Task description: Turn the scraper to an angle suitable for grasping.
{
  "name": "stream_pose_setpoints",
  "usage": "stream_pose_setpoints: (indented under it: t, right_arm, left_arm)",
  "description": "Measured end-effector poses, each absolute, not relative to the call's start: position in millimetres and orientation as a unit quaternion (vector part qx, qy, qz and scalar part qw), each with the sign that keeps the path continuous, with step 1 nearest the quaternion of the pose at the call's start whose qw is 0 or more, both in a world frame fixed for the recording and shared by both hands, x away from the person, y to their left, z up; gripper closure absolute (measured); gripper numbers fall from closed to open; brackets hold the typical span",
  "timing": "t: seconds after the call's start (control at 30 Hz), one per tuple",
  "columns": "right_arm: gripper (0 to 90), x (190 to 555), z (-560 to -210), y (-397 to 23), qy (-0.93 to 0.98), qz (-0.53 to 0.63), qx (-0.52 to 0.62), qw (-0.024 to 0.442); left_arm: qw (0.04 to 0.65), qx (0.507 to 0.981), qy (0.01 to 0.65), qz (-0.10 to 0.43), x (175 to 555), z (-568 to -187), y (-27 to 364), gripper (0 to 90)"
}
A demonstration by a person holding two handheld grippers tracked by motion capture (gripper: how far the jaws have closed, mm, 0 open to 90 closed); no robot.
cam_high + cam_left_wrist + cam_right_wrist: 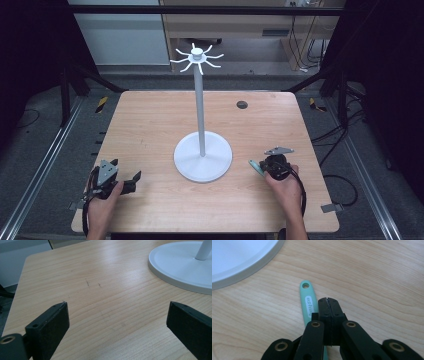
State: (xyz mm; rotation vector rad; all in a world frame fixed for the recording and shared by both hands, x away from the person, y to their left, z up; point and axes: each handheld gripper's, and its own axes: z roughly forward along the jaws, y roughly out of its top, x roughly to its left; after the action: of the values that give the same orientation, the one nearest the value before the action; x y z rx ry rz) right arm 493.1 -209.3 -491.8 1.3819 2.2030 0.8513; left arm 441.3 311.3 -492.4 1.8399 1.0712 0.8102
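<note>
Handle (308,303) lengthwise toward stand base (242,260)

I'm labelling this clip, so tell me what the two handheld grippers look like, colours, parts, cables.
Both are black. The left gripper carries a grey three-cornered plate on top, and its two jaws are blocky with small screw holes. The right gripper has the same grey plate, black linkage arms with brass-coloured pivot rings, and a black cable trailing back. No sleeves show on the forearms.
</note>
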Motion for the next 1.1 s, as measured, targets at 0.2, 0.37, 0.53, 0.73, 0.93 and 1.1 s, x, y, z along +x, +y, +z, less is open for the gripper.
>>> stream_pose_setpoints:
  t: [0.2, 0.37, 0.53, 0.73, 0.93, 1.1]
  right_arm:
    - [90.0, 485.7, -490.6, -199.8, 0.804, 0.308, 0.474, 0.184]
    - [90.0, 483.1, -484.6, -197.7, 0.804, 0.312, 0.467, 0.196]
    - [90.0, 480.9, -471.4, -193.6, 0.803, 0.321, 0.455, 0.213]
    - [90.0, 478.6, -470.4, -189.2, 0.821, 0.304, 0.438, 0.206]
    - [90.0, 481.0, -459.2, -190.0, 0.833, 0.291, 0.428, 0.193]
    - [90.0, 483.8, -447.4, -187.8, 0.842, 0.285, 0.418, 0.188]
  left_arm:
    - [0.416, 0.733, 0.43, 0.322, 441.2, -492.7, 312.2, 4.1]
    - [0.416, 0.734, 0.43, 0.322, 441.3, -492.7, 312.5, 4.1]
    - [0.411, 0.737, 0.431, 0.321, 441.6, -493.2, 311.6, 4.1]
    - [0.411, 0.736, 0.431, 0.322, 440.0, -492.7, 312.6, 4.0]
    - [0.411, 0.737, 0.43, 0.321, 440.6, -493.0, 311.9, 4.0]
    - [0.411, 0.737, 0.429, 0.321, 440.3, -493.0, 311.8, 3.9]
